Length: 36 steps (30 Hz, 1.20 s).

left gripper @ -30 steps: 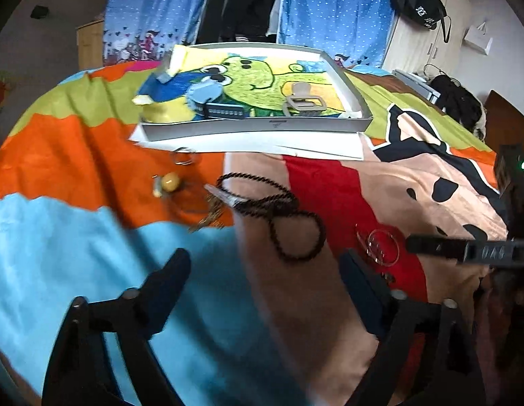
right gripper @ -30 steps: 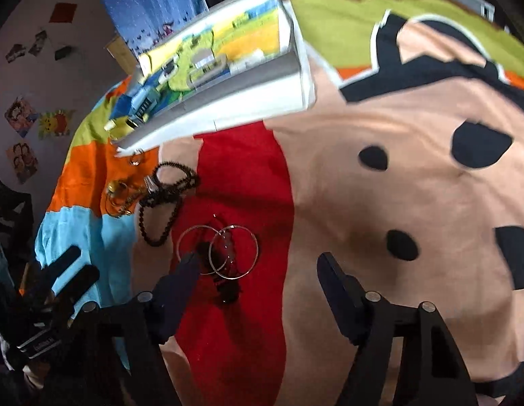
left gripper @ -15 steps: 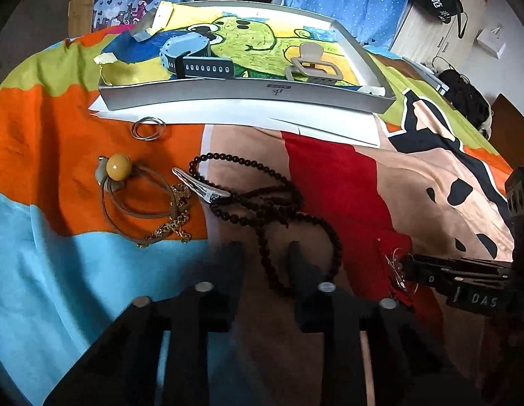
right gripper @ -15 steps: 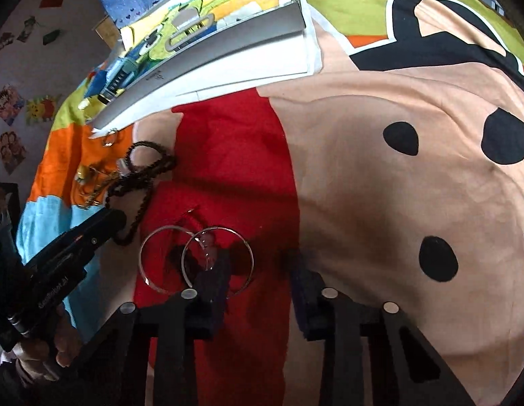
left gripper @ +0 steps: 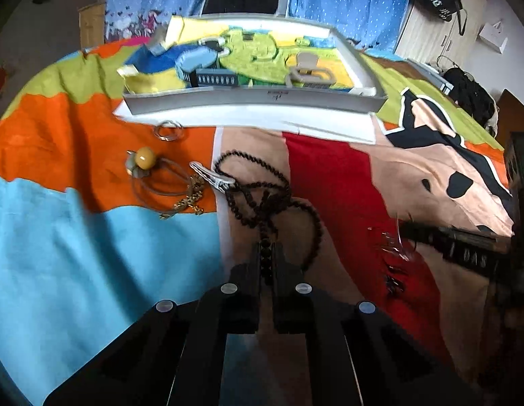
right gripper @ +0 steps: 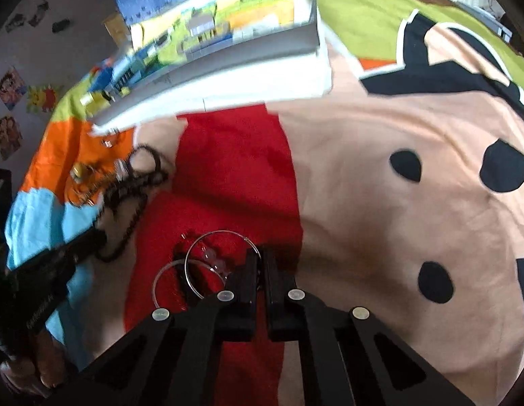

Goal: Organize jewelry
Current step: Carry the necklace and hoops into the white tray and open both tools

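My left gripper (left gripper: 268,253) is shut on the black bead necklace (left gripper: 262,189), which trails over the colourful bedspread; both show at the left in the right wrist view, necklace (right gripper: 133,186). My right gripper (right gripper: 260,260) is shut on the silver hoop earrings (right gripper: 208,264), held just above the red patch; they look blurred in the left wrist view (left gripper: 394,240). A white tray (left gripper: 255,99) with a cartoon lining sits at the far side of the bed and holds a comb (left gripper: 216,77) and a beige hair claw (left gripper: 307,71).
A yellow-bead hair tie (left gripper: 145,160), a gold chain (left gripper: 191,196), a silver hair clip (left gripper: 211,176) and a small ring (left gripper: 167,130) lie on the orange patch left of the necklace. White paper (left gripper: 295,123) lies under the tray.
Both grippers went from wide open to shut. The left closed on the bead necklace, the right closed on the hoop earrings and lifted them slightly.
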Each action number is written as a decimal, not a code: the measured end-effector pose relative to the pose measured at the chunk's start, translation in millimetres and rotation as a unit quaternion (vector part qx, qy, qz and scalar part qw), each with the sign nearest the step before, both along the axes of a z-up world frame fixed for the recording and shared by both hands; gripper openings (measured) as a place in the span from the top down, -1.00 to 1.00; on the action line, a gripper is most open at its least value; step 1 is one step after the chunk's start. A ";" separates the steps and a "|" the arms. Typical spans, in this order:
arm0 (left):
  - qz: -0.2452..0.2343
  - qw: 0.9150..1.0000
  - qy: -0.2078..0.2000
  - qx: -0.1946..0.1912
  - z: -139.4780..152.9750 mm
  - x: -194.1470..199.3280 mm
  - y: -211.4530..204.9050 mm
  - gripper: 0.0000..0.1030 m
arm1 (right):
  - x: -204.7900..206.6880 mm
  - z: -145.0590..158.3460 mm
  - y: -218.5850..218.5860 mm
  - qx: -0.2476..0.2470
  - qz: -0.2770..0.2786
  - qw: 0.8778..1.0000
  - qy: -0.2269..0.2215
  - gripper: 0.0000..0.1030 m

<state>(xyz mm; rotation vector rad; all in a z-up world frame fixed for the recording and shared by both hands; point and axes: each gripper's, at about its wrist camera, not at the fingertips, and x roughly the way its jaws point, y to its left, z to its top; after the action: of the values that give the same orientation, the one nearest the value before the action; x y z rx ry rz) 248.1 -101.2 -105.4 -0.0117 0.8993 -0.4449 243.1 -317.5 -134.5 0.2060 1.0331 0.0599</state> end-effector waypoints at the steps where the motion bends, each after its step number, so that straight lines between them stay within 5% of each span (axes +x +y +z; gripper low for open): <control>1: 0.001 1.000 -0.007 0.001 4.9 -5.5 0.3 0.94 | 0.0 3.3 0.2 0.001 0.000 1.000 -0.008 0.92; 10: 0.009 0.999 -0.042 0.008 36.9 -50.5 1.2 0.94 | -15.8 38.4 -0.4 0.029 0.014 0.995 -0.096 0.93; 18: 0.011 0.996 -0.085 0.003 81.9 -49.6 2.7 0.94 | -21.3 60.7 4.0 0.062 0.034 0.983 -0.168 0.93; 28: 0.016 0.992 -0.123 -0.032 137.1 -14.2 -0.8 0.94 | -7.0 90.5 -9.6 0.117 0.042 0.960 -0.250 0.93; 36: 0.023 0.985 -0.161 -0.052 172.8 42.6 -11.7 0.94 | 48.0 100.2 -26.5 0.150 0.010 0.949 -0.276 0.93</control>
<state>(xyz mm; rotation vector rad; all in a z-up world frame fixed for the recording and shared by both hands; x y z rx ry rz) 290.8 -112.9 67.4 -0.0540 0.5563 -0.4361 291.1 -344.0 -34.3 0.4277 0.4616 0.2788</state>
